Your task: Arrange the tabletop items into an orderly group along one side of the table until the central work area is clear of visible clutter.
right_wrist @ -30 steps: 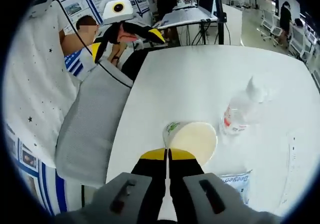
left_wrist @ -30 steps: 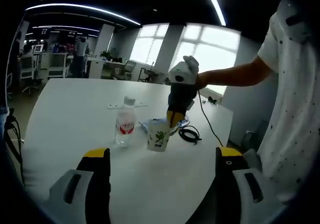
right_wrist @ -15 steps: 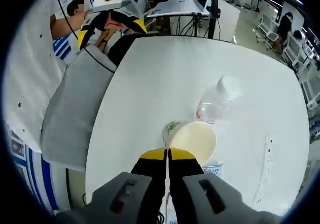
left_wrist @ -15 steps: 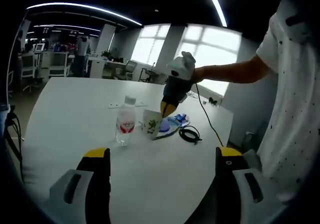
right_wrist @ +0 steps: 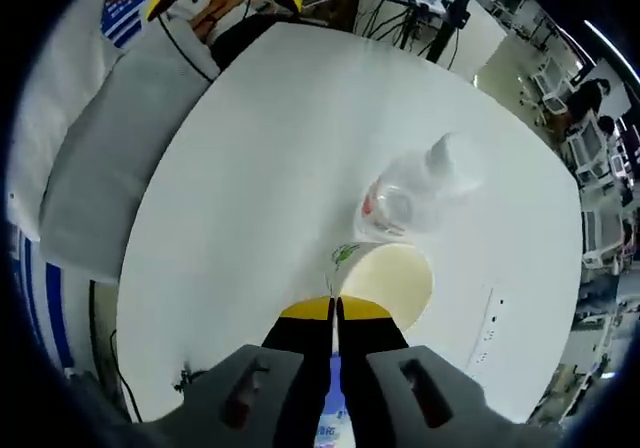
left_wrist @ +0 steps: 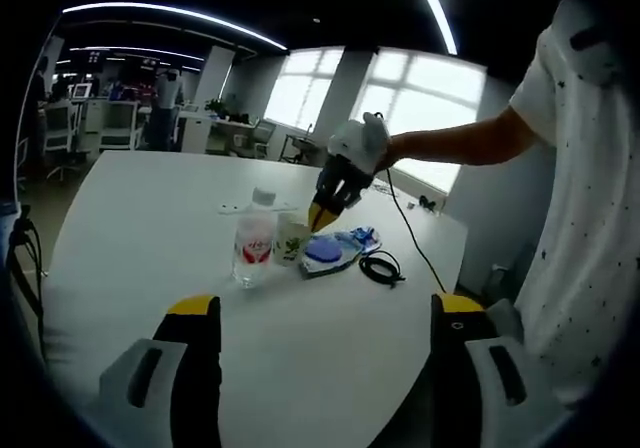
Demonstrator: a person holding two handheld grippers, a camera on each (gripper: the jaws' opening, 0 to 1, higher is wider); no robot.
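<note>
A white paper cup with a green leaf print stands close beside a clear water bottle with a red label, on the white table. My right gripper comes down from the right and is shut on the cup's rim. In the right gripper view the shut jaws pinch the near rim of the cup, and the bottle is just beyond it. Whether the cup rests on the table I cannot tell. My left gripper hangs open over the near table edge, holding nothing.
A blue packet and a coiled black cable lie right of the cup. A white strip lies behind the bottle and appears again on the right. A person in a white shirt stands at the right edge.
My right gripper has carried the cup leftward and down, from above the blue packet to right beside the bottle. The left gripper has stayed still and open.
</note>
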